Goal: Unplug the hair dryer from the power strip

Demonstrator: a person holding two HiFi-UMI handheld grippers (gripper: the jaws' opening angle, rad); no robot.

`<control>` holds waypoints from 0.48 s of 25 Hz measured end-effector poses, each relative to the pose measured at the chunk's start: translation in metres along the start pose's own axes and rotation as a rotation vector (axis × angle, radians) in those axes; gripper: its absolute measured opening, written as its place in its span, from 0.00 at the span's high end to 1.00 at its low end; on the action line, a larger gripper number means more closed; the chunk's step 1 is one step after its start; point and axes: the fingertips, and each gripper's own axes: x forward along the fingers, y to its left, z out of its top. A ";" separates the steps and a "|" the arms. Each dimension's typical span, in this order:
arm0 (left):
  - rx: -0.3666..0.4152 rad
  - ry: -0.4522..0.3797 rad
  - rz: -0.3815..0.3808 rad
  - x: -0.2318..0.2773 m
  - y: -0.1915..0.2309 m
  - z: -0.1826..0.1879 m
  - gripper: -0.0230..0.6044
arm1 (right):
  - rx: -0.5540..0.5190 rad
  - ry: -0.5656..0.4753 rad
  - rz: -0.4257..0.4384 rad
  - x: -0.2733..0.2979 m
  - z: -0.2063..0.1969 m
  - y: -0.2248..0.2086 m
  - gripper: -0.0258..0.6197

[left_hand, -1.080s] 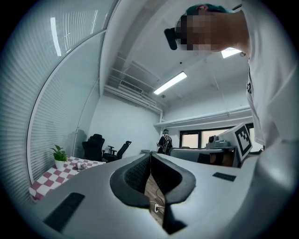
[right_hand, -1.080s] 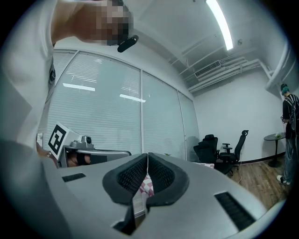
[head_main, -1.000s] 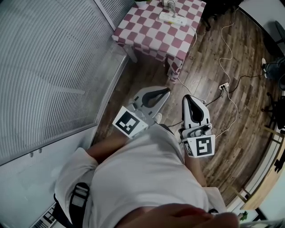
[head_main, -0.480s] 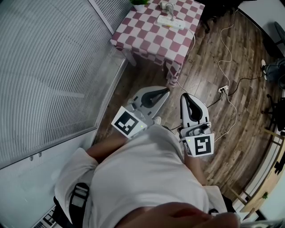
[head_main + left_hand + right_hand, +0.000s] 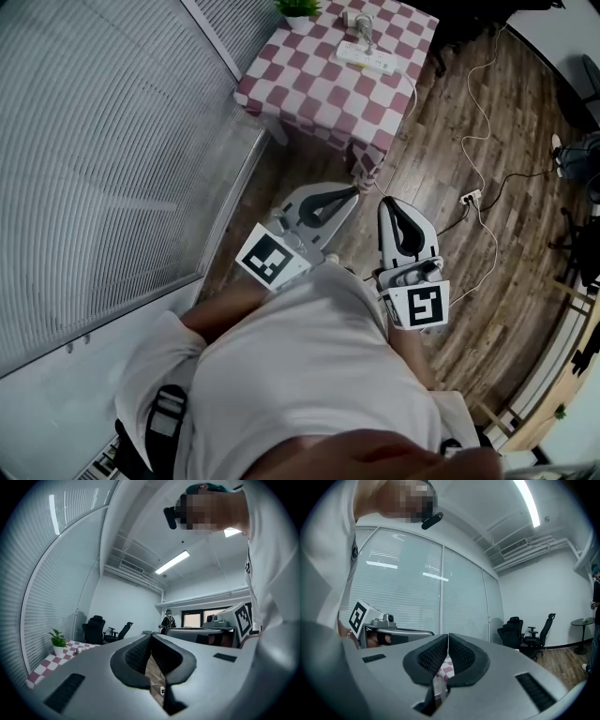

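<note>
Power strip (image 5: 367,56) and what looks like the hair dryer (image 5: 357,16) lying on the checked table (image 5: 309,89), well ahead of the fingers (image 5: 432,656) and not yet reached.

Left gripper (image 5: 349,193) and right gripper (image 5: 393,202) held level, side by side at the waist, fingers of each pressed together on nothing. Plug too small to make out. Farther from the fingers than the strip, at the table's corner: a white pot (image 5: 58,650) holding one small green plant (image 5: 57,638). Likely hazards: dragging the unsteadied strip across the cloth or off the edge by tugging one-handed; catching a foot on the cabled socket block (image 5: 469,197) on the wooden floor (image 5: 441,309), off to the right of the fingers; tipping the pot mid-reach.
</note>
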 end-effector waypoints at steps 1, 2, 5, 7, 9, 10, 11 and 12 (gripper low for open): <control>0.000 0.000 -0.001 0.002 0.007 0.000 0.91 | -0.004 0.007 0.000 0.006 -0.001 -0.001 0.91; -0.002 0.000 -0.003 0.004 0.013 0.000 0.91 | -0.007 0.013 -0.001 0.013 -0.002 -0.003 0.91; -0.002 0.008 -0.011 0.011 0.034 0.000 0.91 | -0.016 0.024 -0.001 0.035 -0.005 -0.006 0.91; -0.004 0.008 -0.019 0.015 0.050 0.000 0.91 | -0.021 0.032 -0.001 0.052 -0.006 -0.010 0.91; -0.008 0.007 -0.028 0.021 0.066 0.001 0.91 | -0.025 0.039 -0.004 0.070 -0.006 -0.015 0.91; -0.009 0.009 -0.033 0.023 0.075 0.001 0.91 | -0.028 0.043 -0.006 0.079 -0.007 -0.018 0.91; -0.011 0.014 -0.037 0.026 0.084 0.001 0.91 | -0.030 0.045 -0.009 0.089 -0.007 -0.021 0.91; -0.012 0.018 -0.041 0.028 0.093 0.001 0.91 | -0.031 0.047 -0.013 0.098 -0.007 -0.024 0.91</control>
